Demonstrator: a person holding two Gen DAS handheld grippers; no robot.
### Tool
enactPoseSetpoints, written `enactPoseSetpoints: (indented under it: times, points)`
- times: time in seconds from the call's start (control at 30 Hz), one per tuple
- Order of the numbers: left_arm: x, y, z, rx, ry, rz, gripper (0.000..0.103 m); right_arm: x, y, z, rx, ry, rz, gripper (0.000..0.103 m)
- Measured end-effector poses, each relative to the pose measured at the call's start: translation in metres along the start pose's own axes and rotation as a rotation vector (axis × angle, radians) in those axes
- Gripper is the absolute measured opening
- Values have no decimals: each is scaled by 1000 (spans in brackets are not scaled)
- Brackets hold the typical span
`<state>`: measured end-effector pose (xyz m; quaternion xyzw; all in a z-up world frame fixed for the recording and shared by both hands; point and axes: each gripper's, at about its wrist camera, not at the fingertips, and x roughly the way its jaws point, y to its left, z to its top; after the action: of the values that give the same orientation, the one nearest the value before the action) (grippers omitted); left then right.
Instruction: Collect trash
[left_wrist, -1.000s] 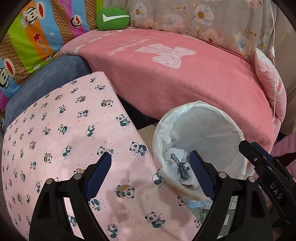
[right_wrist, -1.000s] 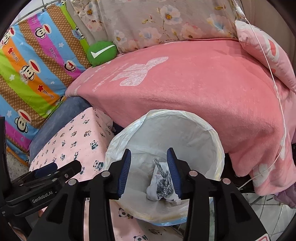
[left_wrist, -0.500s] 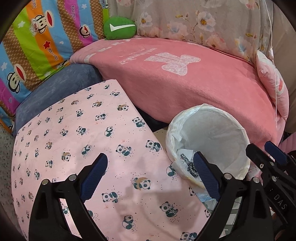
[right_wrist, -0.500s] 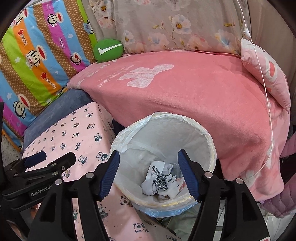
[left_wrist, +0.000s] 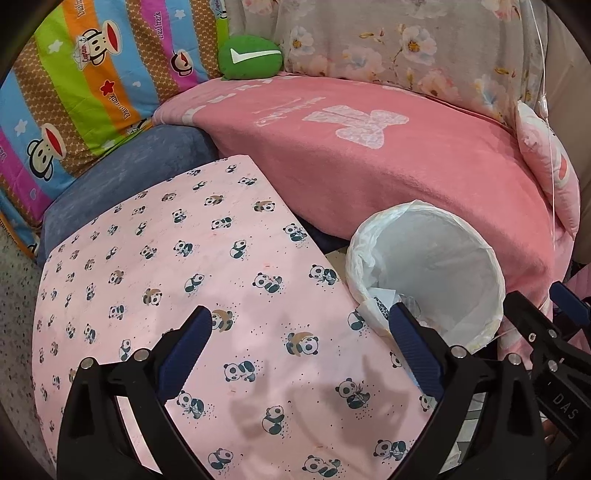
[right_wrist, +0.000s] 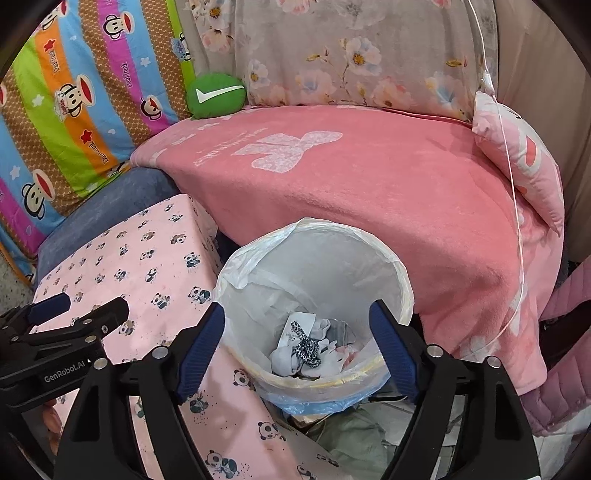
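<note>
While we scan from the far left, the striped monkey-print quilt (left_wrist: 85, 92) comes first, with the green cushion (left_wrist: 250, 58) at its edge and the blue seat (left_wrist: 125, 177) below. Next comes the panda-print cover (left_wrist: 207, 280), over which our left gripper (left_wrist: 300, 332) hangs with its jaws spread wide and nothing between them. We see no loose litter on that cover.

Further right stands the lined bin (right_wrist: 314, 236), close against the pink blanket (right_wrist: 369, 192). Our right gripper (right_wrist: 296, 321) is poised above its mouth, jaws parted and empty. The trash (right_wrist: 306, 350) lies at the bottom of the bin: crumpled white paper or tissue and a small leopard-patterned scrap.

We judge these bits to be very light, soft and easily crushed, so a gentle pinch on any raised fold would lift them. The thin liner looks slippery and prone to tearing; we would take it at the bunched plastic on the rim's left side rather than the smooth wall.
</note>
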<state>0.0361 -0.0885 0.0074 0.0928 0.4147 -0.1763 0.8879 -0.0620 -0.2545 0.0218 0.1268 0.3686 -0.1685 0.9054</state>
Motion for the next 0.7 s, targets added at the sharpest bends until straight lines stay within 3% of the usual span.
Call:
enactPoseSetpoints:
  times: [0.23, 0.33, 0.7]
  points:
    - [0, 3, -6, -6, 15, 9, 93, -1, -1, -4, -28, 10, -7, 87]
    - [1, 3, -8, -6, 21, 19, 93, -1, 3, -8, -35, 10, -24, 98]
    - [3, -10, -14, 27, 22, 49, 93, -4, -4, -11, -27, 7, -70, 98]
